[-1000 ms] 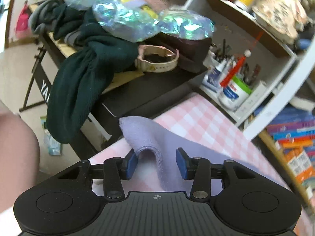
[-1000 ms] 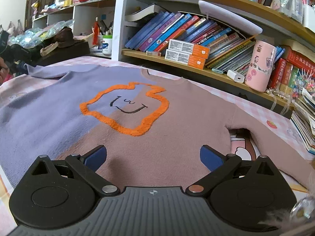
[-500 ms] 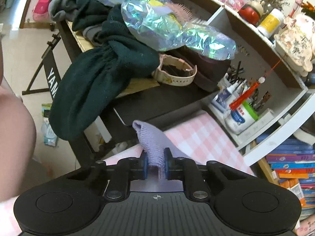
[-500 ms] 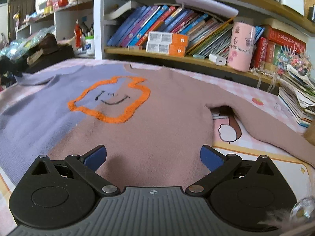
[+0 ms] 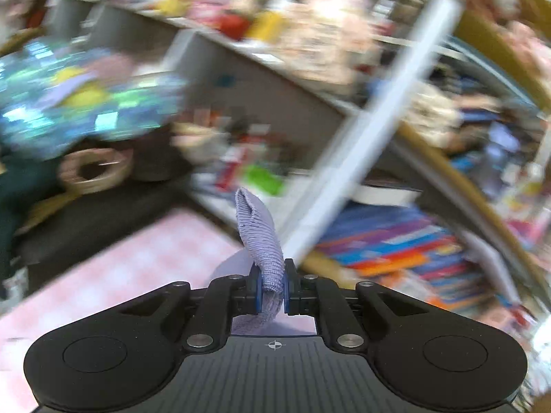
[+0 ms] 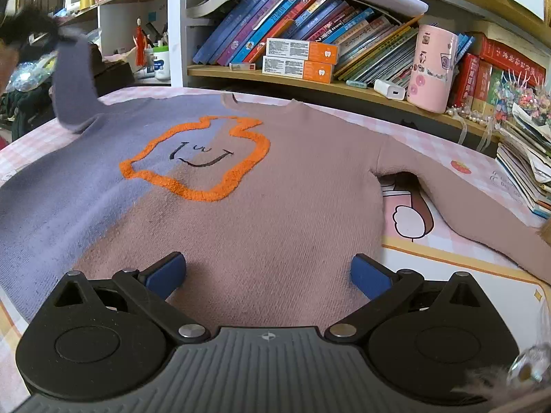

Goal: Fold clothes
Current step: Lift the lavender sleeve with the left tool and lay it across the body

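Note:
A sweater [image 6: 261,206], lilac on its left half and dusty pink on its right, lies face up on the pink checked table [image 6: 458,158], with an orange outlined smiley on the chest. My left gripper [image 5: 272,287] is shut on the ribbed lilac cuff [image 5: 260,237] of the left sleeve. In the right wrist view that lilac sleeve [image 6: 70,86] hangs lifted off the table at the far left, under the blurred left gripper [image 6: 34,36]. My right gripper [image 6: 268,275] hovers open over the pink lower hem, with nothing between its blue pads. The pink sleeve [image 6: 482,213] lies stretched out to the right.
A bookshelf [image 6: 310,79] full of books runs along the table's far edge, with a pink cup [image 6: 434,72] and a white charger [image 6: 389,89] on it. A stack of books [image 6: 523,168] sits at the right. Dark clothes and shiny foil [image 5: 79,110] pile up at the left.
My left gripper closed on the lilac cuff and swung up and right with it, raising the sleeve off the table. The right gripper stayed open and nearly still.

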